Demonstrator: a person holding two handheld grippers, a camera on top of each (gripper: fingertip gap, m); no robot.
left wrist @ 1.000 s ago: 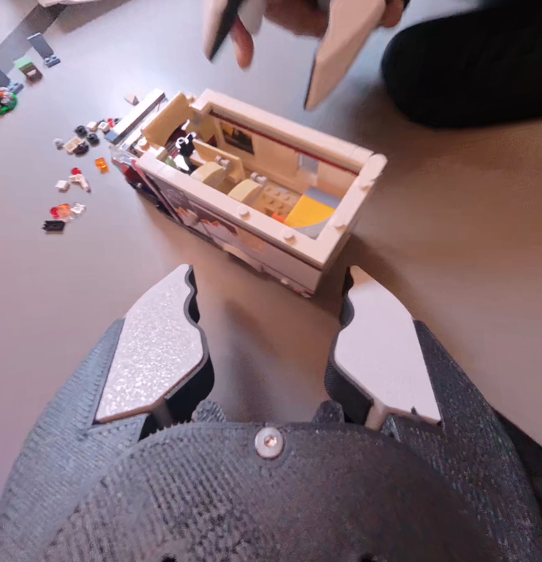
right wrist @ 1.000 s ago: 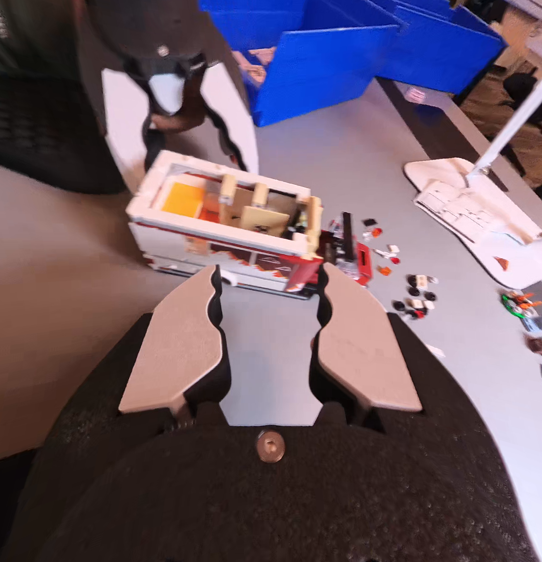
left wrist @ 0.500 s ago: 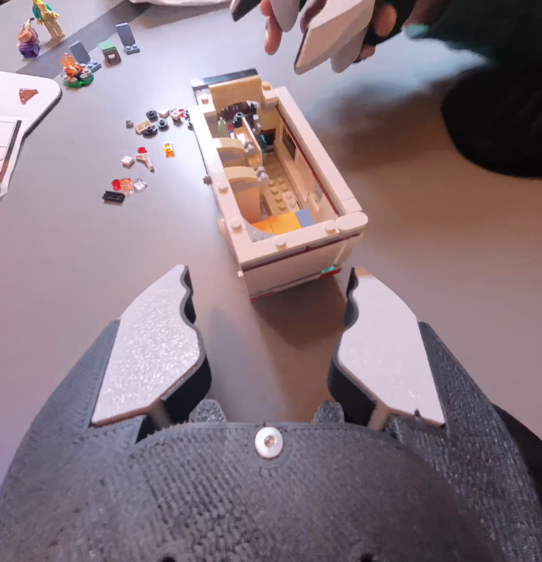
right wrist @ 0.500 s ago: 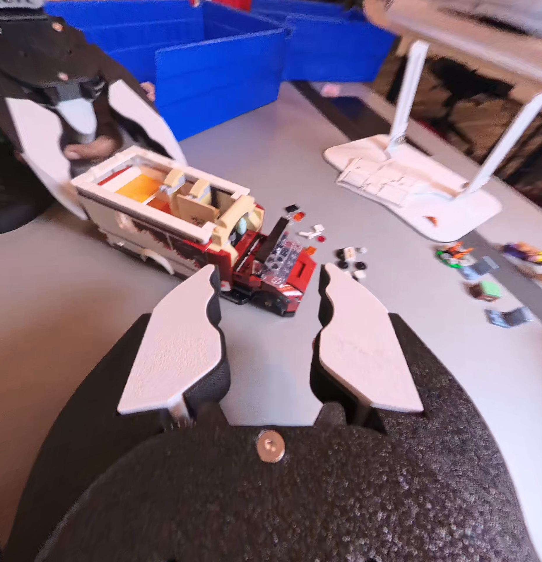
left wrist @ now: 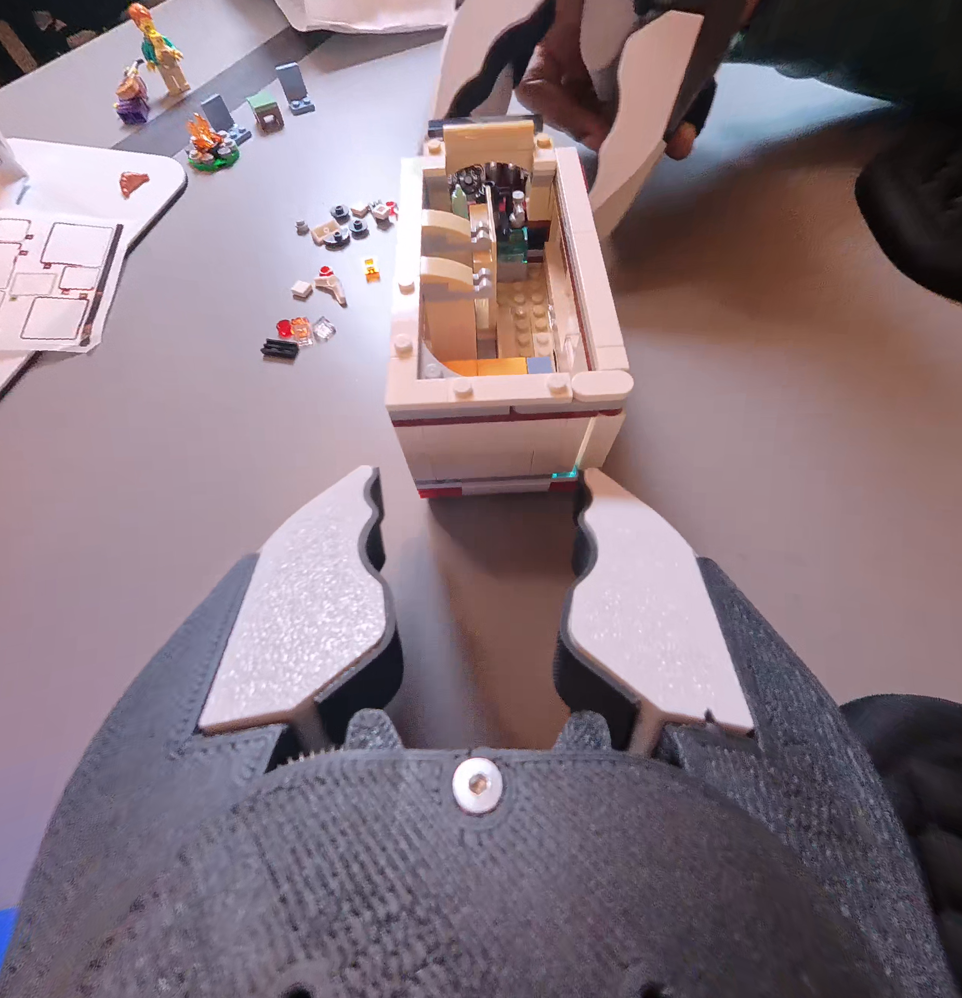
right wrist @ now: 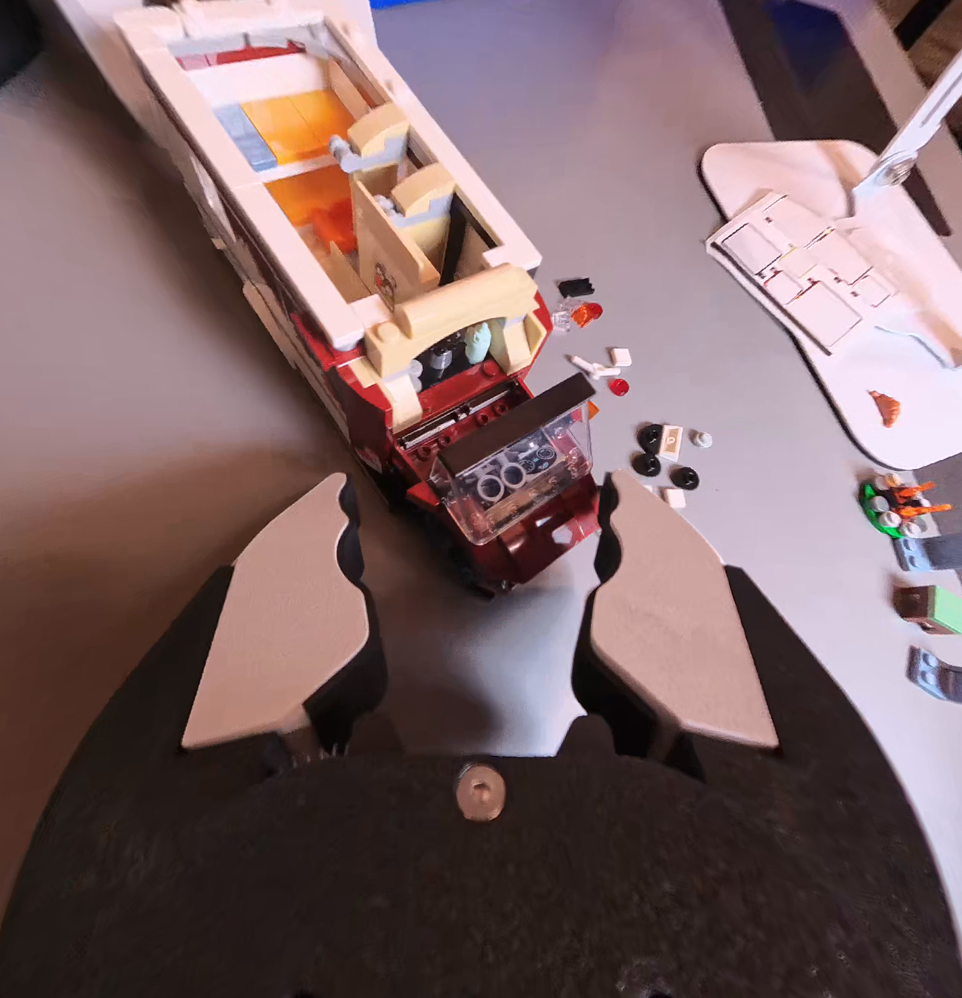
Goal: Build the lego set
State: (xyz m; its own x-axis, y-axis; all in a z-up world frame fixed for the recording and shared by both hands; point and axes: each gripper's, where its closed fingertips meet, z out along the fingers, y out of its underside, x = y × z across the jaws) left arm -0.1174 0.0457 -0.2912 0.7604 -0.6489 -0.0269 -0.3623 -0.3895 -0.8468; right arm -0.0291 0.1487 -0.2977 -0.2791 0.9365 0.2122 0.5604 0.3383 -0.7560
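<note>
A brick-built camper van [left wrist: 500, 432] with white walls, a dark red stripe and no roof stands on the grey table [left wrist: 198, 486]. My left gripper [left wrist: 478, 478] is open at its rear end. The right fingertip [left wrist: 592, 486] is close to the rear corner and the left fingertip stands clear of it. In the right wrist view, my right gripper [right wrist: 476, 483] is open around the van's dark red cab [right wrist: 527, 545] and clear windscreen [right wrist: 522, 486]. A gap shows at the left finger. The right gripper's white fingers [left wrist: 635, 108] show at the van's far end in the left wrist view.
Several small loose pieces [left wrist: 327, 281] lie left of the van. They also show in the right wrist view [right wrist: 662, 453]. Beyond them are a white stand base with a printed sheet [left wrist: 52, 281], two minifigures [left wrist: 160, 59] and a campfire piece [left wrist: 208, 146]. A dark object [left wrist: 927, 216] lies to the right.
My left gripper swung round to the van's rear and its jaws narrowed. My right gripper moved in on the cab and its jaws widened. Neither took hold of anything.
</note>
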